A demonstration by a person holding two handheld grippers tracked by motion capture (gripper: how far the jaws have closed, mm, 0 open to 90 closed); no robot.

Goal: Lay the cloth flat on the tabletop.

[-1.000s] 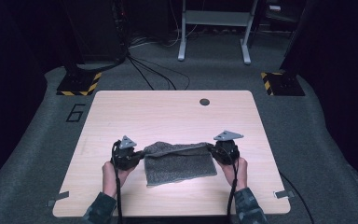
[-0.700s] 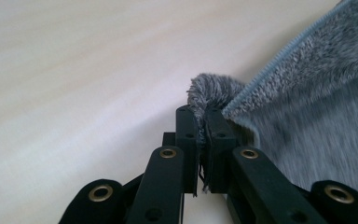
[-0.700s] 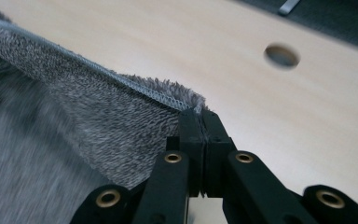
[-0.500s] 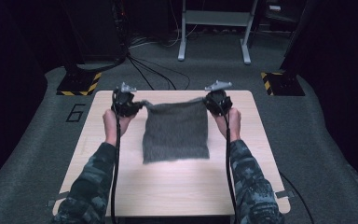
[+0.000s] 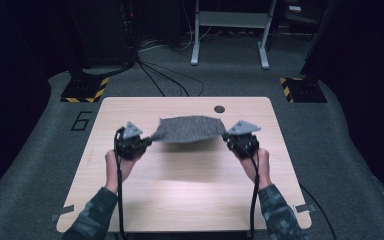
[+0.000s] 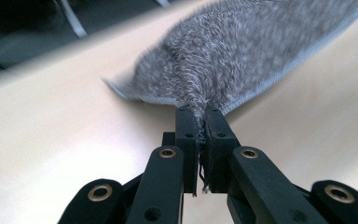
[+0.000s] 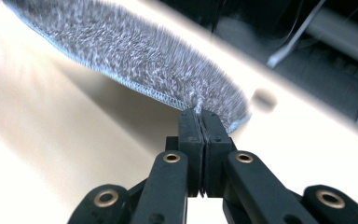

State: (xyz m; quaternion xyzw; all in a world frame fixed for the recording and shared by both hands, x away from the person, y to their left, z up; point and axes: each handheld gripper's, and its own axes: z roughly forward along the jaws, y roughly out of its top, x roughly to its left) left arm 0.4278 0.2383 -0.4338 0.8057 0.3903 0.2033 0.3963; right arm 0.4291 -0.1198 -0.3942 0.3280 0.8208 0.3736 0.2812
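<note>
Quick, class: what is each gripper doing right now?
Left gripper: shut on a corner of the grey towel.
Right gripper: shut on the towel's other corner.

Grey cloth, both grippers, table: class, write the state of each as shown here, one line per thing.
Grey cloth: stretched between the grippers, lifted off the table.
Left gripper: shut on a cloth corner.
Right gripper: shut on the opposite corner.
Table: bare wood beneath the cloth.

Cloth motion-blurred, cut off at frame top in both gripper views. Pinched corners hidden inside both tongs. Desk edge smeared.
</note>
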